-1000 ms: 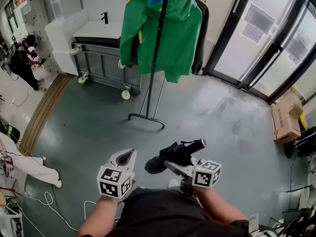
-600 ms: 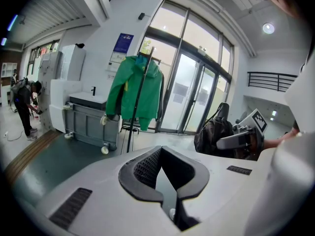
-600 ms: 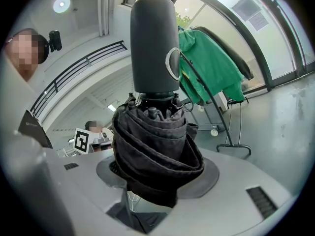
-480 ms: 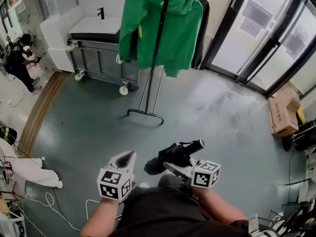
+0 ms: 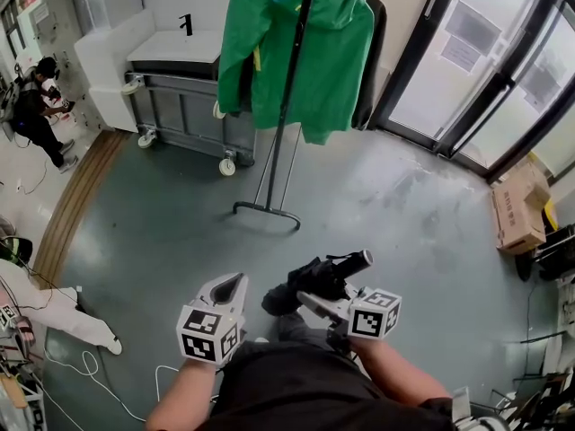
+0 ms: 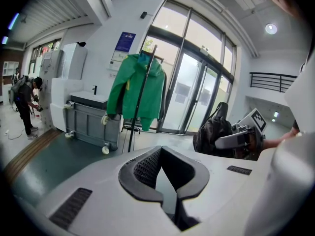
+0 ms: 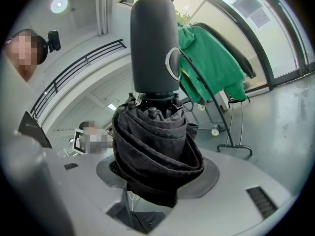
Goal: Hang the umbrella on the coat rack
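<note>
My right gripper (image 5: 316, 300) is shut on a folded black umbrella (image 5: 310, 283), held level at waist height with its grey handle (image 5: 353, 262) pointing right. In the right gripper view the umbrella (image 7: 155, 151) fills the jaws and its handle (image 7: 154, 45) points up, a thin wrist loop hanging off it. My left gripper (image 5: 226, 287) is beside it on the left, jaws shut with nothing in them (image 6: 165, 183). The black coat rack (image 5: 286, 106) stands ahead on the grey floor, with a green jacket (image 5: 296, 52) and a dark garment hung on it; it also shows in the left gripper view (image 6: 139, 97).
A grey wheeled cabinet (image 5: 184, 106) with a white top stands behind the rack at the left. Glass doors (image 5: 485, 70) run along the right. A cardboard box (image 5: 519, 209) lies at the right edge. A person (image 5: 36, 115) stands far left. White cables (image 5: 85, 366) trail on the floor near my left foot.
The view has shifted a little toward the rack. Both grippers hold the same pose and the umbrella stays in the right one.
</note>
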Demonstrator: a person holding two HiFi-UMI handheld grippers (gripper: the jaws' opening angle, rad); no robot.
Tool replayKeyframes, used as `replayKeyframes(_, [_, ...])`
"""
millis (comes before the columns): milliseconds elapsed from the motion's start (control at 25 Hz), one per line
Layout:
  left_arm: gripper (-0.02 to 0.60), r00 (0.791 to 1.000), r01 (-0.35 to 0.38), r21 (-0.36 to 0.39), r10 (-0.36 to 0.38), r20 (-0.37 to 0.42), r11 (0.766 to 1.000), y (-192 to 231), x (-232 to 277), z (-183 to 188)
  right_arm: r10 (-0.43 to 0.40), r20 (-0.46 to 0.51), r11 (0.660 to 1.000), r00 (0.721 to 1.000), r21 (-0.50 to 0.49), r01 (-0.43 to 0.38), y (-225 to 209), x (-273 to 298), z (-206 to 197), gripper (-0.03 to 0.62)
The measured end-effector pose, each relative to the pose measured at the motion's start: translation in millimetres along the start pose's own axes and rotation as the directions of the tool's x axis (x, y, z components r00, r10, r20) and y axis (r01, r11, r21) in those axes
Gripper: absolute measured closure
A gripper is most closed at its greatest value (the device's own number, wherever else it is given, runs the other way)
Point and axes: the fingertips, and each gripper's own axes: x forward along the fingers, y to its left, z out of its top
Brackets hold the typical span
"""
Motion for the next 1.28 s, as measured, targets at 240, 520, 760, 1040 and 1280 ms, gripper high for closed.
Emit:
replayKeyframes(240, [0.566,1.000,-0.026,0.001,0.026,0.006,1.000,11.0,12.3,18.8,0.029,-0.011,1.000,1.000,-0.004,-0.029,-14.0,18.7,25.2,0.365])
replayKeyframes(520, [0.566,0.999,-0.048,-0.002,0.047,-0.027,0.999,30.0,38.1,33.4,0.050,-0.026,0.999,0.998,0.014,-0.050,-37.4,43.0,47.1,0.365])
replayKeyframes(760, [0.566,0.999,-0.037,0.017,0.038,-0.031,0.999,38.4,76.7,58.0,0.043,-0.040,0.999,0.998,0.016,-0.042,-70.0,54.3,67.1,0.365])
replayKeyframes(1040, [0.566,0.998,-0.040,0.049,0.043,-0.042,0.998,42.0,123.7,86.9,0.038,-0.046,0.999,0.998,0.011,-0.038,-107.4,60.6,95.0,0.365])
replayKeyframes(1280, [0.566,0.998,-0.054,0.064,0.056,-0.040,0.997,39.6,160.9,114.3,0.047,-0.056,0.999,0.997,0.009,-0.046,-141.8,62.3,126.1,0.365])
